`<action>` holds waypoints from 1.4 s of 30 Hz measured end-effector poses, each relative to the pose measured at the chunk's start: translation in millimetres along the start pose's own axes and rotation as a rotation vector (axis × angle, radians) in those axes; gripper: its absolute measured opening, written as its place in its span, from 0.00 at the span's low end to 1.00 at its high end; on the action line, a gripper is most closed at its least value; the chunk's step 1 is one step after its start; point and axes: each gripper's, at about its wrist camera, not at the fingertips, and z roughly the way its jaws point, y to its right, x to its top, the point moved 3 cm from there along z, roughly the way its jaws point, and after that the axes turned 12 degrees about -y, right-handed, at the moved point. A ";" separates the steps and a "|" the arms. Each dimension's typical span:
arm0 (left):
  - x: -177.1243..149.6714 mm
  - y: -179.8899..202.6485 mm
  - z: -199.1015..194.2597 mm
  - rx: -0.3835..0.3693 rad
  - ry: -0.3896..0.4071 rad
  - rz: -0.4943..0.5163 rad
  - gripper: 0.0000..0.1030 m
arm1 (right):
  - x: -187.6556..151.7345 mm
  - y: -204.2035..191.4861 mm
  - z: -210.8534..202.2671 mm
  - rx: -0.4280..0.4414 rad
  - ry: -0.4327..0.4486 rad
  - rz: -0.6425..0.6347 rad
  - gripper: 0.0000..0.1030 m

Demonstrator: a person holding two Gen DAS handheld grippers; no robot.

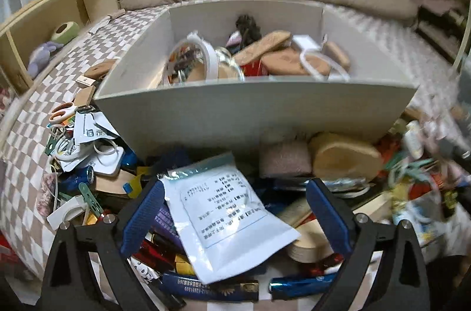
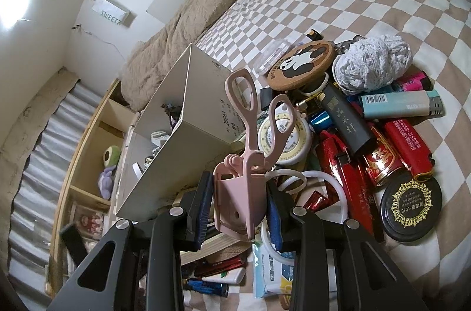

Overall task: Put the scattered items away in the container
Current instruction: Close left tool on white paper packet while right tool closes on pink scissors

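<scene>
Pink scissors (image 2: 250, 146), clamped blade-cover-first in the right gripper (image 2: 240, 211) with handles projecting ahead, may snag the white box (image 2: 188, 116) wall just ahead-left and twist loose, while the left gripper (image 1: 235, 211) stands wide, empty, over a white sachet (image 1: 226, 211).

My left gripper (image 1: 235, 213) has glossy black plastic arms with triangular cut-outs and round silver screws at the joints. Its fingers (image 1: 329, 215) carry ribbed dark-blue pads. My right gripper (image 2: 240, 206) is built the same: black arms, silver screw heads, blue-faced black pads (image 2: 201, 211).
</scene>
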 end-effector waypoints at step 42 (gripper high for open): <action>-17.6 -32.6 -38.5 -0.286 0.118 -0.074 0.65 | 9.2 2.8 18.1 -0.055 -0.052 0.048 0.74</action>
